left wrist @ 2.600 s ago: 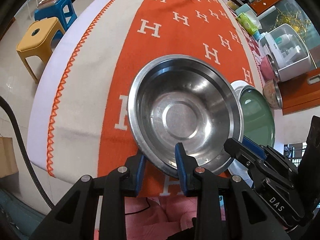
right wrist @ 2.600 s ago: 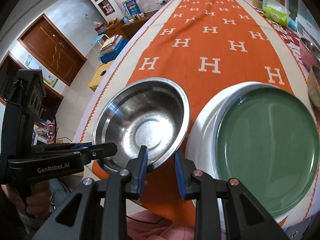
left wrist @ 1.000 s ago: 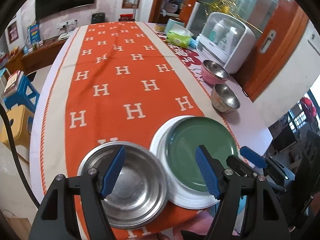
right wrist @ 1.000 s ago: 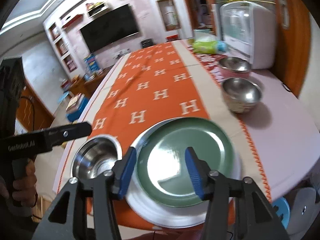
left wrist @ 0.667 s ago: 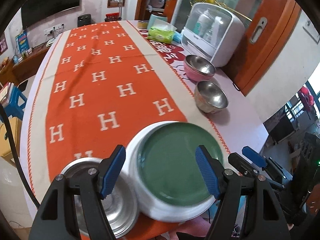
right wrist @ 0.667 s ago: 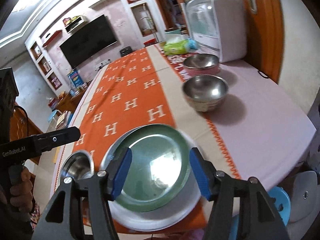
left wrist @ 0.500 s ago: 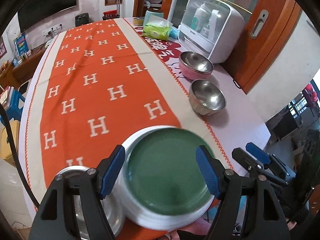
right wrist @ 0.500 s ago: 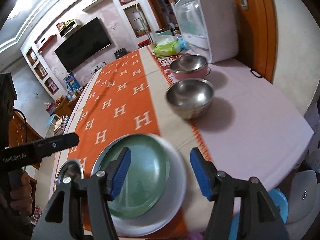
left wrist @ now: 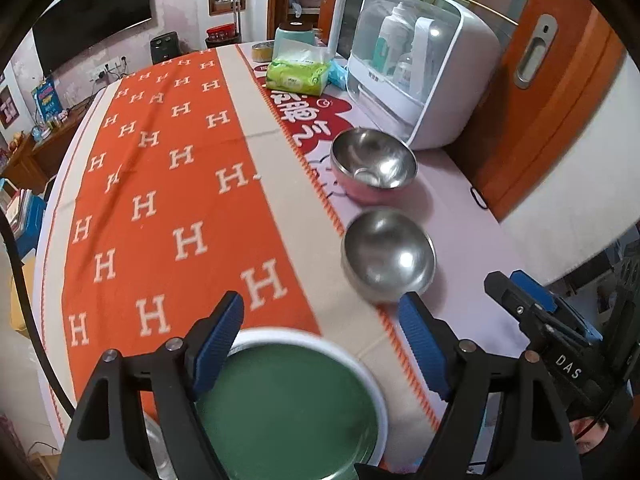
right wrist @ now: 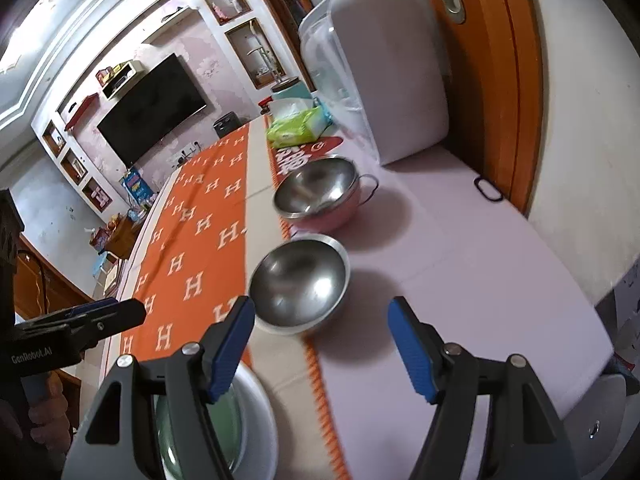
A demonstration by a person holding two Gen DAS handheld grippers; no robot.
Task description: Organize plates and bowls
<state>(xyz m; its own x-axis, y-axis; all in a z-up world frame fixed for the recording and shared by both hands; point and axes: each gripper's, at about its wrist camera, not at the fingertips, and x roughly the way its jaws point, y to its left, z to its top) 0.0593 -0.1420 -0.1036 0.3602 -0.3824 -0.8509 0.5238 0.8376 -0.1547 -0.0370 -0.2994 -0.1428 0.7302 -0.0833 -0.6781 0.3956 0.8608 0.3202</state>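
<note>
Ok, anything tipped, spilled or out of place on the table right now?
Nothing stands out. The steel bowl and the pink bowl sit upright and apart, both empty as far as shows. The green plate lies flat inside the white plate. No spills. Both grippers are open and hold nothing.

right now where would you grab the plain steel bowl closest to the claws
Take the steel bowl by its thin rim, one finger inside and one outside, on the near edge facing the open right claw. It sits upright with its mouth up; the round, slick outer wall looks too wide and slippery to pinch across.
</note>
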